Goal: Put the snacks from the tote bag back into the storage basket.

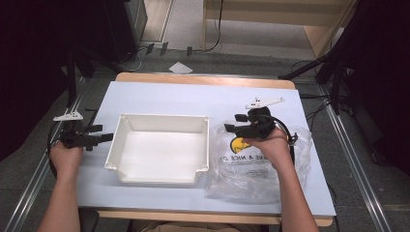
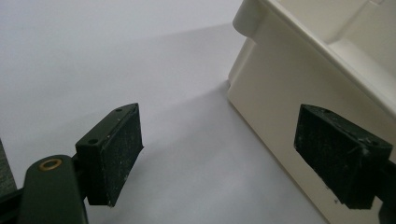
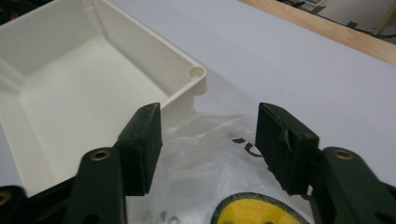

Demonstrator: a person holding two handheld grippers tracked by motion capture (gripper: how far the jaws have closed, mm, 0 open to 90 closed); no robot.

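Observation:
A cream plastic bin (image 1: 159,147) stands empty in the middle of the table. A clear plastic bag (image 1: 251,166) with black print and a yellow smiley lies right of it. My right gripper (image 1: 233,123) hovers over the bag's far left part, jaws open with nothing between them; in the right gripper view the bag (image 3: 205,154) lies under the gripper (image 3: 209,140) and the bin's corner (image 3: 196,74) is just beyond. My left gripper (image 1: 104,133) stands open just left of the bin; in the left gripper view its jaws (image 2: 219,154) are spread beside the bin's wall (image 2: 280,93).
The white sheet (image 1: 193,99) covers a wooden table whose far edge (image 1: 203,79) shows. Metal rails run along both sides on the floor, with dark stands and cables beyond.

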